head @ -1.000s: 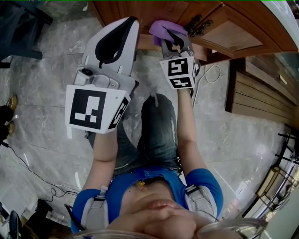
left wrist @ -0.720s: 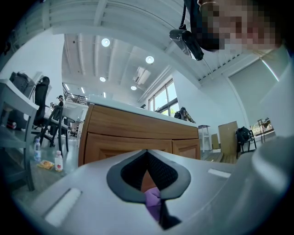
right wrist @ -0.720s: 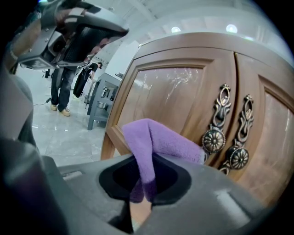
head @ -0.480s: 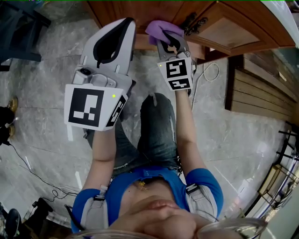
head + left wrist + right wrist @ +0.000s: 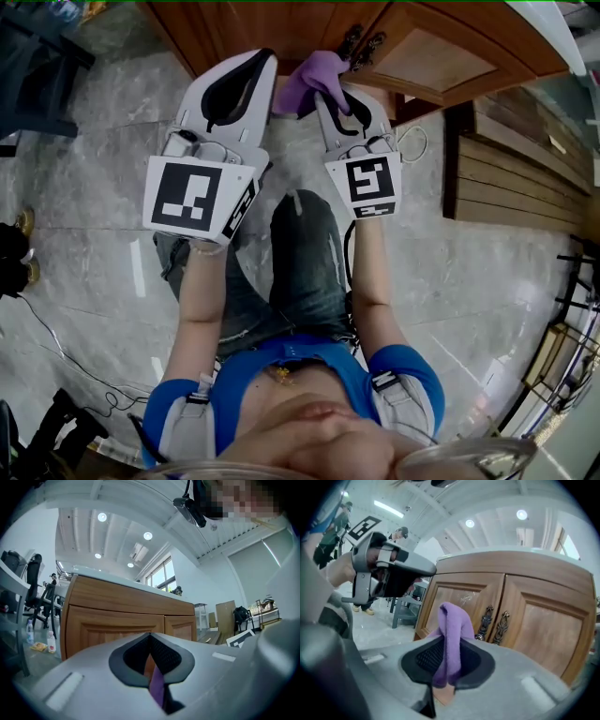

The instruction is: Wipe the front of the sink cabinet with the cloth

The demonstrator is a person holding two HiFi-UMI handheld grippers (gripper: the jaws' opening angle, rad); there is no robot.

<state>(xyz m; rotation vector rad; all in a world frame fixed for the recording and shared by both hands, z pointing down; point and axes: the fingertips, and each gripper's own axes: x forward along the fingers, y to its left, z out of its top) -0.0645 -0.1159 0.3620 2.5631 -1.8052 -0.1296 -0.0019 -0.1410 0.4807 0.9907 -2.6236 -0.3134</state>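
The purple cloth [image 5: 314, 75] [image 5: 452, 634] hangs folded from my right gripper [image 5: 330, 86] [image 5: 449, 654], which is shut on it. It is held just before the wooden sink cabinet [image 5: 431, 61] [image 5: 539, 620], left of and below the two dark ornate door handles [image 5: 361, 45] [image 5: 494, 623]; I cannot tell whether it touches the wood. My left gripper [image 5: 265, 56] [image 5: 151, 641] is shut and holds nothing. It points at the cabinet front [image 5: 117, 620], just left of the cloth. A sliver of purple shows through its jaw slit.
The person kneels on a grey marble floor [image 5: 103, 122]. A white cable [image 5: 412, 145] lies by the cabinet's right corner, next to a slatted wooden panel [image 5: 525, 178]. A dark chair [image 5: 37, 56] stands at top left, shoes [image 5: 14, 239] and cables [image 5: 56, 347] at left.
My right gripper has drawn back from the doors with the cloth, which now sits lower and further left of the handles. The left gripper stays shut alongside it.
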